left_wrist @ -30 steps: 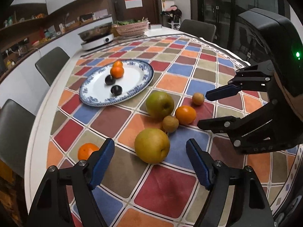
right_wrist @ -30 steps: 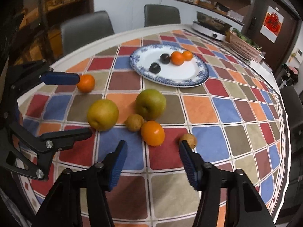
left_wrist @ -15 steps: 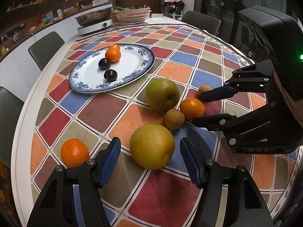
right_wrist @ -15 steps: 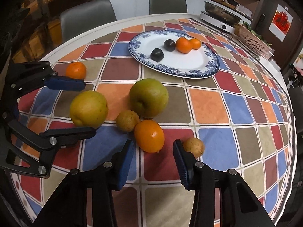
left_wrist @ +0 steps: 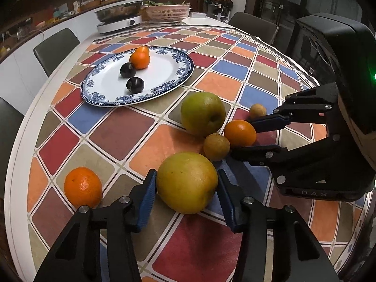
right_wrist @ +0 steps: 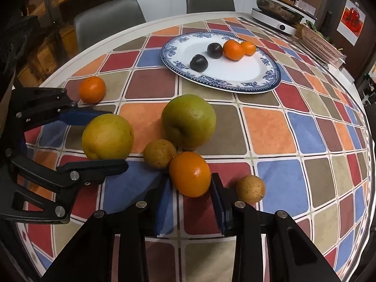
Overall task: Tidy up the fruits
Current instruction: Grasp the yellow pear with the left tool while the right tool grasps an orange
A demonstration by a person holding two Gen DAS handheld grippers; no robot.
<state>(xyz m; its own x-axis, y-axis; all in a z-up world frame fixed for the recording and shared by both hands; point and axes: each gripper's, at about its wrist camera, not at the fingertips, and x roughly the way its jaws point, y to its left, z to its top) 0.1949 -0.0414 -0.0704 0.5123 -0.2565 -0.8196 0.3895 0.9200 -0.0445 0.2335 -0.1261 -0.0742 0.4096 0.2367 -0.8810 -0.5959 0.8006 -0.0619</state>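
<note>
A yellow pear (left_wrist: 185, 188) lies on the checked tablecloth between the blue pads of my left gripper (left_wrist: 186, 181). Its jaws are closing and both pads touch the pear's sides. My right gripper (right_wrist: 190, 184) is closing too, its pads against an orange (right_wrist: 189, 171). A green pear (right_wrist: 188, 121) and two small brown fruits (right_wrist: 159, 154) (right_wrist: 250, 189) sit close around them. A loose mandarin (left_wrist: 83, 187) rests to the left. Further back, the blue-rimmed plate (left_wrist: 164, 80) holds two dark plums and two oranges.
Behind the plate stand an induction cooker with a pan (left_wrist: 119, 20) and a woven basket (left_wrist: 166, 11). Grey chairs (left_wrist: 55, 44) line the round table's left edge (left_wrist: 18, 145). Bare cloth lies between the plate and the fruit cluster.
Both grippers came down and forward over the fruit. The left jaws narrowed onto the yellow pear and the right jaws narrowed onto the orange.
</note>
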